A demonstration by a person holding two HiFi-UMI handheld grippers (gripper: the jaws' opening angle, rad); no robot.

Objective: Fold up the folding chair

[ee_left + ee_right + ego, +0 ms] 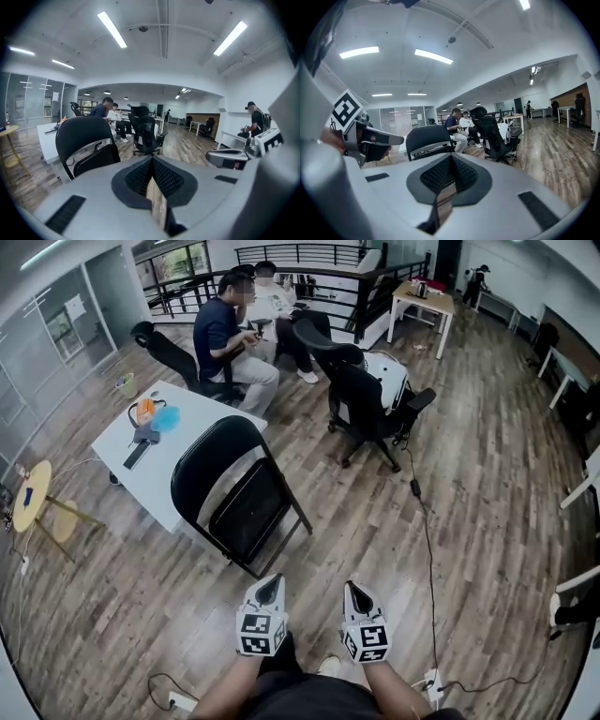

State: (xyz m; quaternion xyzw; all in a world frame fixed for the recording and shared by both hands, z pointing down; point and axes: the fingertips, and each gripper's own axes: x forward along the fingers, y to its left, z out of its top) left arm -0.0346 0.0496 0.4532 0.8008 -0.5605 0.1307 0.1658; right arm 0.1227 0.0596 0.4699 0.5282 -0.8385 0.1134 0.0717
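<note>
The black folding chair (234, 488) stands on the wood floor against the white table (202, 413), its seat panel close to its frame. It also shows in the left gripper view (86, 140) and the right gripper view (429, 139), some way ahead of both jaws. My left gripper (270, 583) and right gripper (354, 589) are held side by side near my body, well short of the chair. Each one is shut with nothing between its pads, as both gripper views show (152, 159) (451, 157).
A black office chair (361, 395) stands behind and to the right of the folding chair. People sit at a table further back (225, 334). A round yellow side table (33, 493) is at the left. A cable (427, 540) runs over the floor on the right.
</note>
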